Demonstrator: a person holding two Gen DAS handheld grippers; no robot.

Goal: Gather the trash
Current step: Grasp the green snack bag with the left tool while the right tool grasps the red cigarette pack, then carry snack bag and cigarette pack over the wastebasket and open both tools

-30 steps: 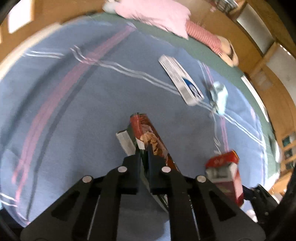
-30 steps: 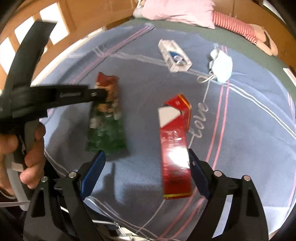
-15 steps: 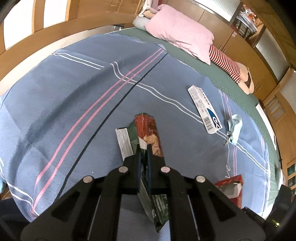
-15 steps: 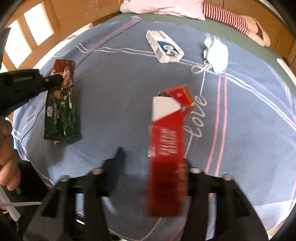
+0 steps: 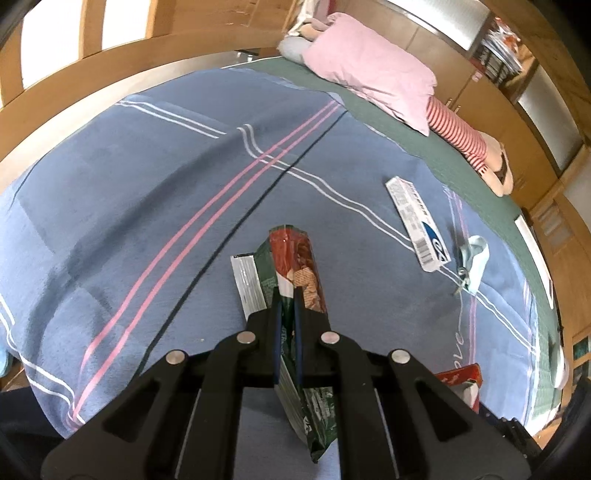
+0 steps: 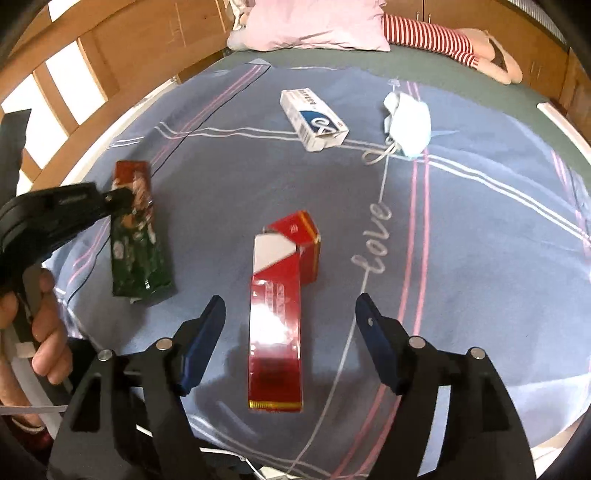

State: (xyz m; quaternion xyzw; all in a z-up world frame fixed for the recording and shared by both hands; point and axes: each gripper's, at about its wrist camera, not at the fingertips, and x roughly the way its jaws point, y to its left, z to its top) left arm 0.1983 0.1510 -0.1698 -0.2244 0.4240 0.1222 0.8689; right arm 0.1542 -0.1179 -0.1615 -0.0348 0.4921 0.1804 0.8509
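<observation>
A: Your left gripper [image 5: 286, 302] is closed on the green and red snack wrapper [image 5: 295, 266]. The two pads pinch it flat in the lower middle of the left wrist view, and the wrapper hangs down past them. I judge you hold it near the middle so that it does not fold or slip out.

B: And the right one?

A: Your right gripper [image 6: 290, 314] is opening at this moment. The red carton [image 6: 277, 314] lies on the blue bedspread [image 6: 461, 258] between the jaws, in the lower centre of the right wrist view, but neither pad touches it. Its long side runs the same way as the fingers, so a close from both sides should catch the narrow width.

B: So the carton is not collected yet?

A: No, it rests on the bed with its top flap open. In the same view the wrapper is at the left, gripped by your left gripper, and your hand [image 6: 40, 321] is at the left edge.

B: What else remains?

A: The white and blue box [image 6: 314, 118] lies in the upper middle, and the white face mask [image 6: 410, 122] just to the right of it, both well apart from the grippers. A pink pillow [image 6: 314, 26] is at the top. I see no bin in either view.
</observation>
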